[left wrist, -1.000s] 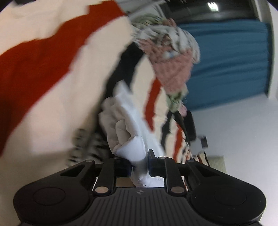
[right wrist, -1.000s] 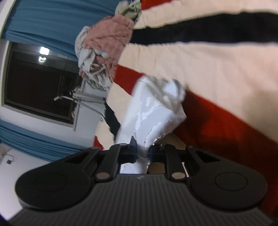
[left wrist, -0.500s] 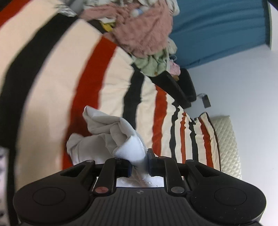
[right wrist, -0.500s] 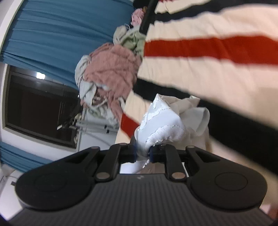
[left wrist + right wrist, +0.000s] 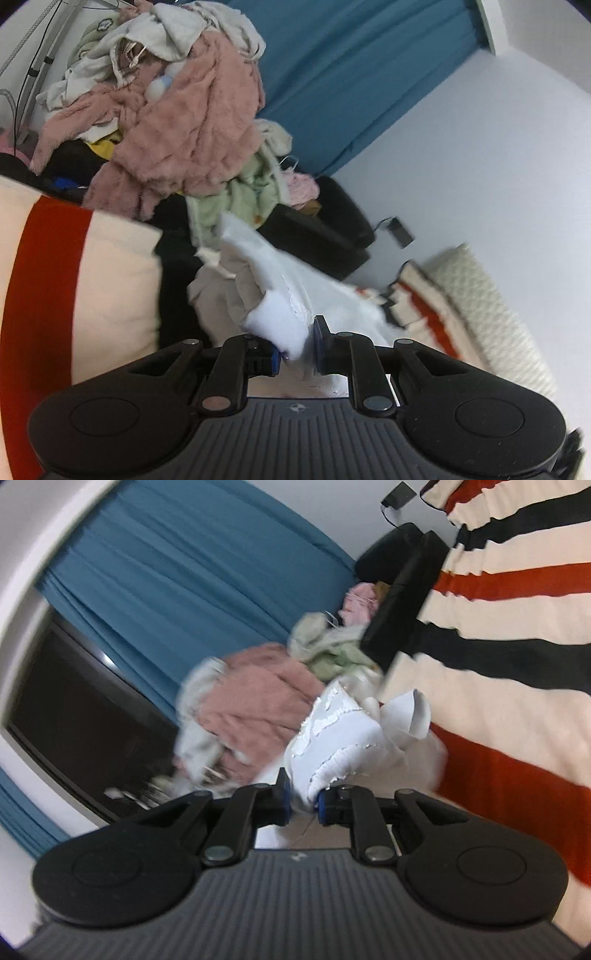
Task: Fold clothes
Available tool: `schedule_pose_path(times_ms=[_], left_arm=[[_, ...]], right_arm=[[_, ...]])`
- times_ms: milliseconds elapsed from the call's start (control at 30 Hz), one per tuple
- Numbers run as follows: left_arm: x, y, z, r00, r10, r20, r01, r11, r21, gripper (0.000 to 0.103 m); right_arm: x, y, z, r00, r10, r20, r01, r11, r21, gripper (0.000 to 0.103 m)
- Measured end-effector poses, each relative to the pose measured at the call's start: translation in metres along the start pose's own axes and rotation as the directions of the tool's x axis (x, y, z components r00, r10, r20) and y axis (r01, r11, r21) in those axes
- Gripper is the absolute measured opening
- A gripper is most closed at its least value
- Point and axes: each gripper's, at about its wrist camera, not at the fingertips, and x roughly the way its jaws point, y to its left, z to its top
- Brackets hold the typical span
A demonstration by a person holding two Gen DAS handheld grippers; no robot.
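Item one: my left tongs [image 5: 295, 350], pinching a bunched fold of the white garment [image 5: 280, 325], which spreads ahead of them and off to their right. Item two: my right tongs [image 5: 303, 801], pinching another bunch of the same white garment [image 5: 332, 738], its frayed seam just ahead of the tips, a curled flap ahead and to the right. Item three: striped bed cover [image 5: 110, 277], cream with red and black bands, below the garment and left of my left tongs; to the right of my right tongs [image 5: 517, 664]. Item four: heap of unfolded clothes, topped by a pink fleece [image 5: 184, 122], well ahead of both tongs. Item five: blue curtain [image 5: 351, 74] behind the heap. Item six: black cushion [image 5: 402, 576] beside the heap. Item seven: quilted cream pillow [image 5: 480, 295], ahead and right of my left tongs.
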Motion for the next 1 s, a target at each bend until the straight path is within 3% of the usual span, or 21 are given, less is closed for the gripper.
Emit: schedule_pose_path(times_ms=[33, 133, 300, 433, 533, 633, 700, 767, 1000], left_arm=[[0.009, 0.012, -0.014, 1.0, 0.008, -0.009, -0.007, 1.0, 0.014, 0.018], [0.026, 0.059, -0.067, 0.991, 0.04, -0.131, -0.037, 0.999, 0.021, 0.018], [0.015, 0.082, -0.134, 0.985, 0.101, -0.143, -0.077, 0.983, 0.168, 0.019], [0.008, 0.068, -0.151, 0.976, 0.166, -0.14, -0.119, 0.948, 0.294, 0.022], [-0.008, 0.059, -0.151, 0.968, 0.203, -0.149, -0.145, 0.933, 0.33, 0.024], [-0.041, 0.047, -0.147, 0.965, 0.223, -0.14, -0.162, 0.922, 0.351, 0.025], [-0.071, 0.031, -0.141, 0.969, 0.218, -0.112, -0.164, 0.915, 0.369, 0.029], [-0.105, 0.013, -0.135, 0.975, 0.211, -0.076, -0.165, 0.906, 0.391, 0.04], [-0.229, -0.067, -0.124, 0.987, 0.146, 0.06, -0.157, 0.868, 0.472, 0.048]], right_arm=[[0.005, -0.015, -0.012, 1.0, -0.024, -0.016, 0.024, 1.0, -0.01, 0.016], [0.013, -0.064, -0.056, 0.989, -0.116, -0.096, 0.114, 0.993, -0.019, 0.016], [0.0, -0.107, -0.113, 0.963, -0.203, -0.18, 0.196, 0.979, -0.058, 0.017], [-0.012, -0.106, -0.122, 0.949, -0.243, -0.199, 0.236, 0.97, -0.061, 0.02], [-0.032, -0.097, -0.122, 0.93, -0.292, -0.222, 0.291, 0.956, -0.04, 0.02], [-0.057, -0.077, -0.117, 0.917, -0.329, -0.227, 0.311, 0.944, -0.113, 0.02], [-0.079, -0.057, -0.11, 0.922, -0.33, -0.204, 0.298, 0.939, -0.173, 0.02], [-0.102, -0.033, -0.104, 0.93, -0.323, -0.176, 0.279, 0.931, -0.234, 0.02], [-0.187, 0.053, -0.094, 0.969, -0.229, -0.096, 0.178, 0.91, -0.375, 0.02]])
